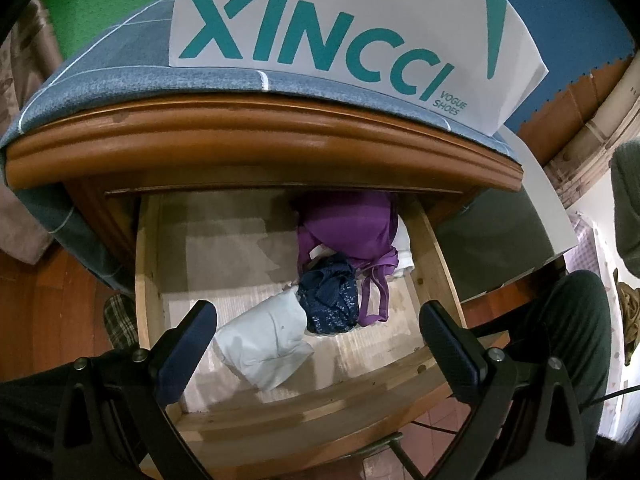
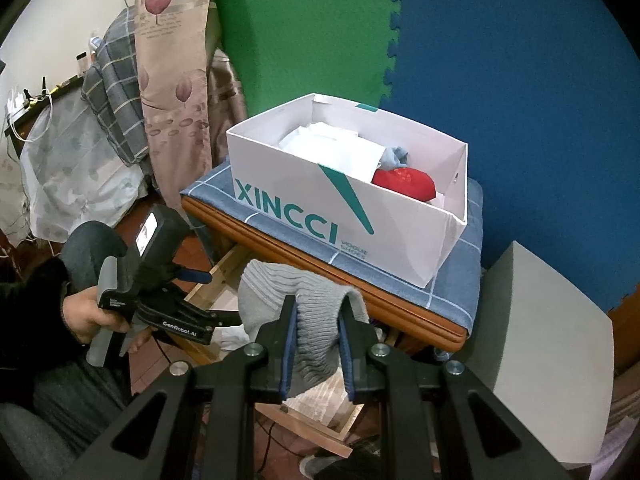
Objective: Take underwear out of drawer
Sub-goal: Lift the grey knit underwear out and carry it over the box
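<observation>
In the left wrist view the wooden drawer (image 1: 149, 264) is pulled out below me. It holds a purple bra (image 1: 352, 228), a dark blue lace piece (image 1: 330, 298) and a folded white garment (image 1: 264, 344). My left gripper (image 1: 316, 344) hangs open above the drawer's front, nothing between its fingers. In the right wrist view my right gripper (image 2: 318, 330) is shut on a grey ribbed garment (image 2: 280, 292), lifted over the drawer's corner. The left gripper (image 2: 200, 296) shows there at the left, held by a hand (image 2: 82, 312).
A white XINCCI shoebox (image 2: 400, 236) stands on the blue cloth-covered cabinet top (image 2: 460, 276), with white, pale blue and red items inside. A grey-white box (image 2: 552, 344) stands to the right. A person's legs (image 1: 560, 320) and a slippered foot (image 1: 120, 320) flank the drawer.
</observation>
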Demonstrator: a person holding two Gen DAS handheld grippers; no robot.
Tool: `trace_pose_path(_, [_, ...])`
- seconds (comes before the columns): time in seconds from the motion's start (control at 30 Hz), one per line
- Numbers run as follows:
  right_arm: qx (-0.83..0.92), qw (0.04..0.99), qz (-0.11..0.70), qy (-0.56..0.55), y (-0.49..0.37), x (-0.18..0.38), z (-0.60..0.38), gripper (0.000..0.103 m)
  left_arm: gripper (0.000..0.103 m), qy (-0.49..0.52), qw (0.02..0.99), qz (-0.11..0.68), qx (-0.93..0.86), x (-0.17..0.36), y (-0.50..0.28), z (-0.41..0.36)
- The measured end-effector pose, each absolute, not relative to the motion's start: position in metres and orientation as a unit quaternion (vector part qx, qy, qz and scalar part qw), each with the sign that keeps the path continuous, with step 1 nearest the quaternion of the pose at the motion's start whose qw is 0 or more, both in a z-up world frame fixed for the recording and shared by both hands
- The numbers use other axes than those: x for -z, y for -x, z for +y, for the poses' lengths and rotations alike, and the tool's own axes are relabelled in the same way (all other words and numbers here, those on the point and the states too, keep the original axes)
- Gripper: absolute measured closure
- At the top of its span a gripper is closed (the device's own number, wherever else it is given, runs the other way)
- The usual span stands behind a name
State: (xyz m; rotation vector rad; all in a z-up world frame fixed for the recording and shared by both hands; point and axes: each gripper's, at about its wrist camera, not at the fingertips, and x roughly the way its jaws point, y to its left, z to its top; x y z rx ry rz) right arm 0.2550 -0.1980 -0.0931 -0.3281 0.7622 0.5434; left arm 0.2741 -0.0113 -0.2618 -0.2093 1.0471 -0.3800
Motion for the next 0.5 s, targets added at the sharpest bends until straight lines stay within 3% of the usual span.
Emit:
trace_pose_path(0.27, [-0.256, 0.887, 0.352, 0.154, -0.259, 0.078, -0.202, 0.084, 0.003, 0.097, 0.844, 0.495, 0.181, 0.263, -0.274, -0.011])
trace_pose_path(0.5, [-0.241, 0.904, 0.316, 0.158, -0.279, 0.028, -0.203, 0.084, 0.003, 0.098, 0.849, 0.486, 0.183, 0.258, -0.27, -0.01])
